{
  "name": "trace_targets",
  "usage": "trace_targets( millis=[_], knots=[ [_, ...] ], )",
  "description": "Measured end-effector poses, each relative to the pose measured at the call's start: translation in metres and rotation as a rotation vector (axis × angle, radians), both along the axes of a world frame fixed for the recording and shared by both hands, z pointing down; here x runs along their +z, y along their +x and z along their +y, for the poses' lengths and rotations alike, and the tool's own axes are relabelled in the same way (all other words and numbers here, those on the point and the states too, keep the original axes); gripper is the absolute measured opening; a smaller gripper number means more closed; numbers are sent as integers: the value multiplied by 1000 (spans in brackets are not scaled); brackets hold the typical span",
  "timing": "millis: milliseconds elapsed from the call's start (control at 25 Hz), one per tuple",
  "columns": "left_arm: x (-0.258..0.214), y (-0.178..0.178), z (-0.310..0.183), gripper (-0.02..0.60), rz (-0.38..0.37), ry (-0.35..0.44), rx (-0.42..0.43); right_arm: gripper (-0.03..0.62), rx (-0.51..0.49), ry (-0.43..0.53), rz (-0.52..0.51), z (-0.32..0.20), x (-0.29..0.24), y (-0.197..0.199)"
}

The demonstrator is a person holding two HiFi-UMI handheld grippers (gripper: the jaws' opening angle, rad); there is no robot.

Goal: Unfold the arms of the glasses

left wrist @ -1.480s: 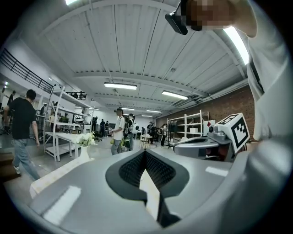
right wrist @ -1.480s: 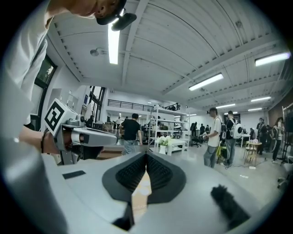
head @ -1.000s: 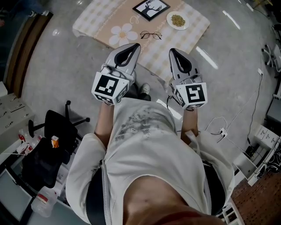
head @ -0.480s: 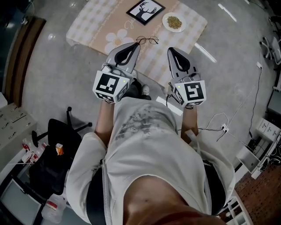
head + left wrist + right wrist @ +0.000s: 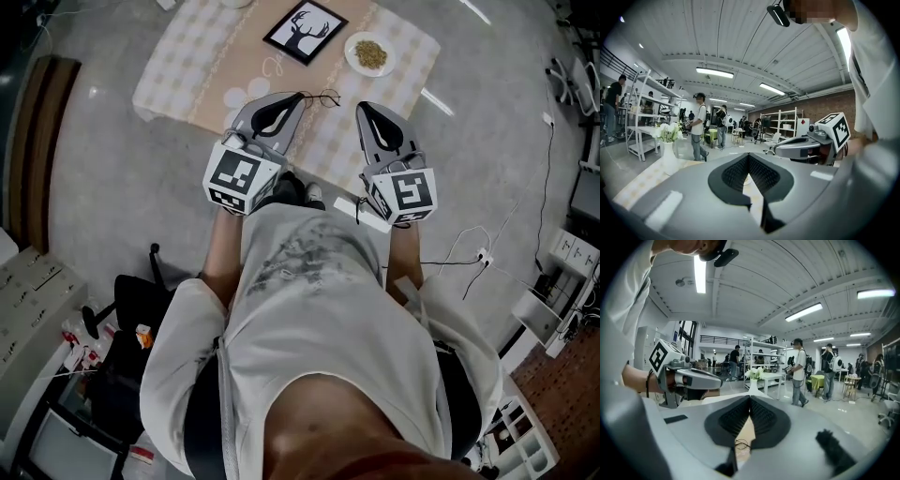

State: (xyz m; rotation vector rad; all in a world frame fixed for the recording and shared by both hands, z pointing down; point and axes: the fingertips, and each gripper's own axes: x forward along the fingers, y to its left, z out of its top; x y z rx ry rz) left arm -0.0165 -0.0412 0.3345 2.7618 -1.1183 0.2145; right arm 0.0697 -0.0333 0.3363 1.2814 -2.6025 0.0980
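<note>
The thin wire-framed glasses lie on the checked tablecloth of a low table. In the head view the tip of my left gripper overlaps their left end, so part of the frame is hidden; whether it touches them I cannot tell. My right gripper hovers just right of the glasses, apart from them. Both grippers are shut with nothing between the jaws. In the right gripper view, the glasses show through the slot below the shut right gripper. The left gripper looks level over the table.
A framed deer picture and a plate of grains sit on the far side of the cloth. A white vase with flowers stands at the table's left. People, shelving racks and chairs fill the room behind. Cables lie on the floor.
Both grippers have moved forward and down toward the table. The left tip, earlier short of the glasses, now overlaps their left end. Both stayed shut.
</note>
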Motion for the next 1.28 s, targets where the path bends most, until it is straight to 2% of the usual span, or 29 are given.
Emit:
trace_targets(
  millis=[600,960,1280],
  knots=[
    [51,-7,-38,9,-85,-72,217,18,135,-84,86,-31,40,-12],
    [80,-4,-50,9,-123,-128,242,18,155,-152,140,-31,69,-8],
    [103,0,-57,11,-152,-179,241,18,119,-211,163,-40,95,-7]
  ],
)
